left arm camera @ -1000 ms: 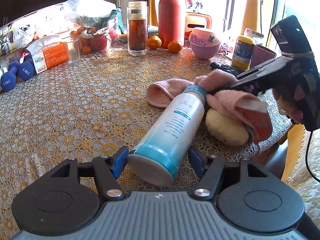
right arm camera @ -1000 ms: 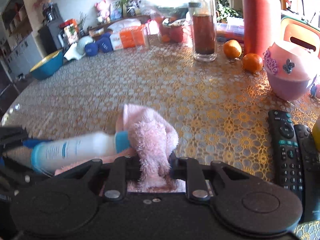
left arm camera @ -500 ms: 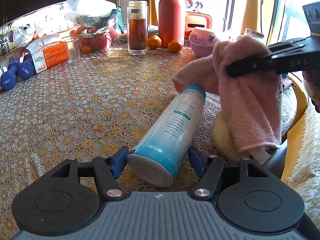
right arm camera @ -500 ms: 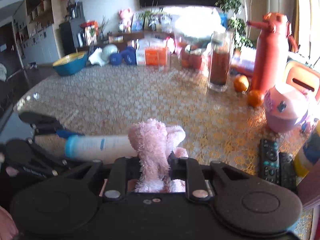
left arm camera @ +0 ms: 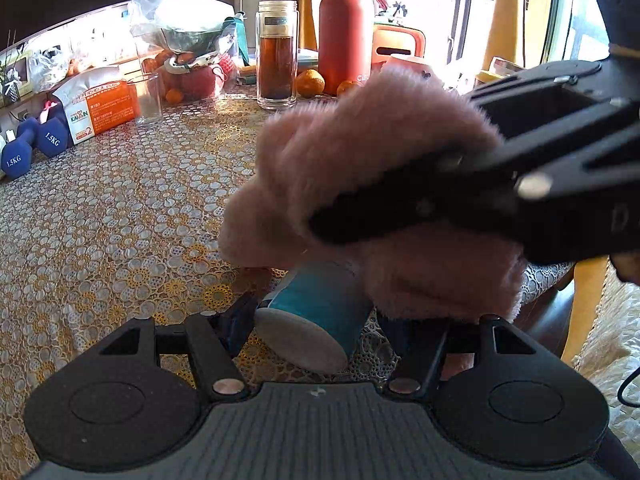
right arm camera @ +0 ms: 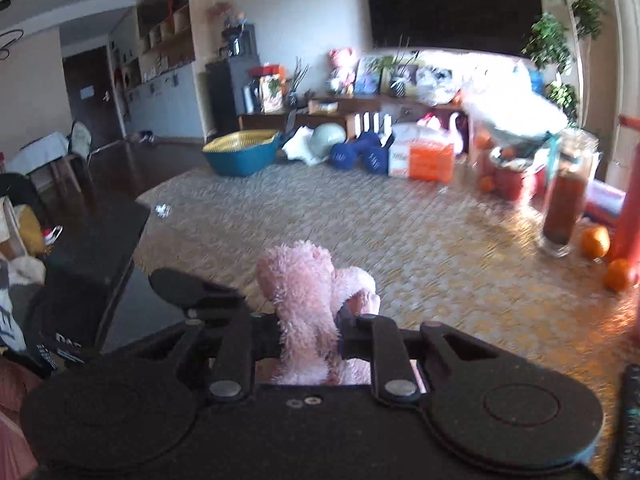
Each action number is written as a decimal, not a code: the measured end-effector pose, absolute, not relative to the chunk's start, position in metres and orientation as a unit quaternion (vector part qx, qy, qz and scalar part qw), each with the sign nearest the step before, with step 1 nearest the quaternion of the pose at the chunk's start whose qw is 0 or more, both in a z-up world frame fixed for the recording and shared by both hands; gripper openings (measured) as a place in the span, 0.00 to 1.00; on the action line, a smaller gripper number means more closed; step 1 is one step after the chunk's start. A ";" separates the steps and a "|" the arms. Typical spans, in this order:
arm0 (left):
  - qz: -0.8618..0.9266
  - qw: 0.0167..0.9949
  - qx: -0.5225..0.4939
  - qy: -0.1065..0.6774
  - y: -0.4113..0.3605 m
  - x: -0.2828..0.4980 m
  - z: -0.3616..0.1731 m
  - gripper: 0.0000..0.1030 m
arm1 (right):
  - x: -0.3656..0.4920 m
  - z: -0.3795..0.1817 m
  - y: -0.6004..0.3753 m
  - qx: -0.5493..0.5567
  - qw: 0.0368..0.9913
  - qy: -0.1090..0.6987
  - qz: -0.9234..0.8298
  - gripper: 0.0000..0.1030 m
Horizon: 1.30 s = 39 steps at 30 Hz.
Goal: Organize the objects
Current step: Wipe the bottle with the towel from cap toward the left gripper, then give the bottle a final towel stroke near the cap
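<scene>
A white bottle with a blue base (left arm camera: 316, 312) lies on the table between the fingers of my left gripper (left arm camera: 320, 324), which is shut on its base end. My right gripper (right arm camera: 308, 332) is shut on a fluffy pink towel (right arm camera: 312, 304). In the left wrist view the towel (left arm camera: 372, 184) hangs from the right gripper (left arm camera: 500, 184) just above the bottle and hides most of it. The left gripper also shows in the right wrist view (right arm camera: 192, 288), low at the left.
The lace-covered table (left arm camera: 120, 216) carries a tea jar (left arm camera: 277, 64), a red flask (left arm camera: 346, 36), oranges (left arm camera: 310, 82), an orange box (left arm camera: 100, 110), blue dumbbells (left arm camera: 30, 144) and a blue bowl (right arm camera: 242, 152). A remote (right arm camera: 628, 420) lies at right. The table edge runs close on the right.
My right gripper has lifted the pink towel off the table and carried it left, over the bottle and close to the left camera. The left gripper and bottle have stayed put.
</scene>
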<state>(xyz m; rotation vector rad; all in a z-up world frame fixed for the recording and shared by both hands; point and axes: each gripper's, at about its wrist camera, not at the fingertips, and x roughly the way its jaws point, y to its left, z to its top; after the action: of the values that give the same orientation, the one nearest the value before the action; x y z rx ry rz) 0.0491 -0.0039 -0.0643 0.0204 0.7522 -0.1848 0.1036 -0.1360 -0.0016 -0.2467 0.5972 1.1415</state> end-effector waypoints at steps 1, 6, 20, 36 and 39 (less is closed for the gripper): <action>-0.090 0.926 0.011 0.367 -0.004 0.049 -0.064 0.63 | 0.102 -0.009 -0.133 -0.117 0.788 0.284 0.534 0.19; -0.087 0.927 0.020 0.365 -0.007 0.048 -0.065 0.63 | 0.103 -0.031 -0.126 -0.120 0.780 0.307 0.532 0.19; -0.086 0.928 0.008 0.363 -0.005 0.049 -0.065 0.64 | 0.151 -0.038 -0.153 -0.141 0.836 0.301 0.436 0.20; -0.053 0.936 0.015 0.346 0.001 0.064 -0.067 0.63 | 0.224 -0.042 -0.148 -0.089 0.847 0.350 0.391 0.20; -0.048 0.938 0.026 0.343 -0.002 0.065 -0.068 0.64 | 0.233 -0.046 -0.156 -0.050 0.838 0.367 0.400 0.20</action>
<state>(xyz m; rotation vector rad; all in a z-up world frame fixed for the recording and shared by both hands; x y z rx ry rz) 0.0653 -0.0015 -0.0683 0.0533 0.6996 -0.0979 0.2327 -0.1559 -0.0457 -0.1059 0.7761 0.8463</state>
